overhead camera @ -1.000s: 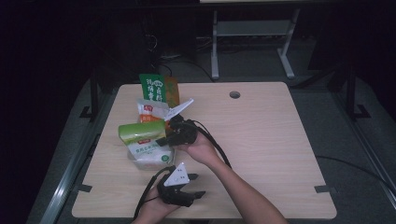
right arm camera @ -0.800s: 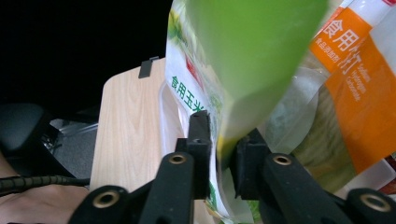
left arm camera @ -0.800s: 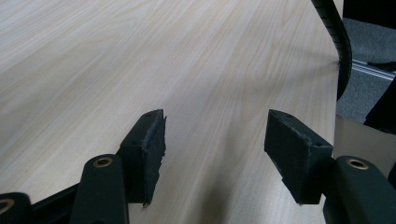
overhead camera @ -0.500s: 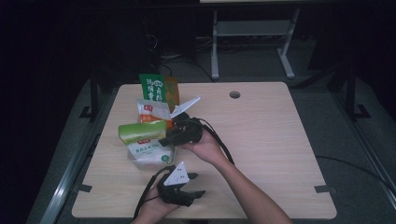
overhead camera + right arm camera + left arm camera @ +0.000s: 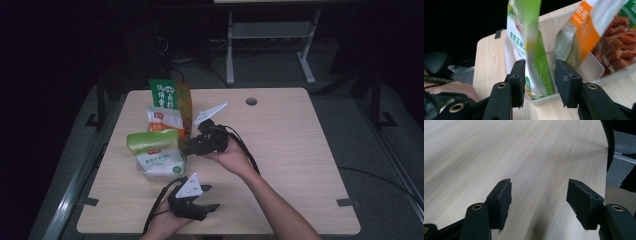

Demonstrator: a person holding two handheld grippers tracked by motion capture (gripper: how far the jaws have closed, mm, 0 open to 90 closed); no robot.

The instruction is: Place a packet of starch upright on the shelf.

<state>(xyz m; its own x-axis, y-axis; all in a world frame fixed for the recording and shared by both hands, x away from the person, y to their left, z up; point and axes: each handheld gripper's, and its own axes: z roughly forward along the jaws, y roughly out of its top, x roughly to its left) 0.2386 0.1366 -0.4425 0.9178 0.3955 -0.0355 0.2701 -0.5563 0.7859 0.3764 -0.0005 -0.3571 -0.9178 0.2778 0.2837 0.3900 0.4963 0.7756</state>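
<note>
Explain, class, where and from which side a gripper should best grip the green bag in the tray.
Probably the green bag by its thin side edge, which stands upright in the tray. Come level from the open table side, as the right gripper does: its open jaws straddle that edge.

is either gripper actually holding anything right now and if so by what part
Nothing is held. The right gripper has just been opening; the green-and-white packet's edge stands between its jaws, pads clear of it. The left gripper is open over bare table.
</note>
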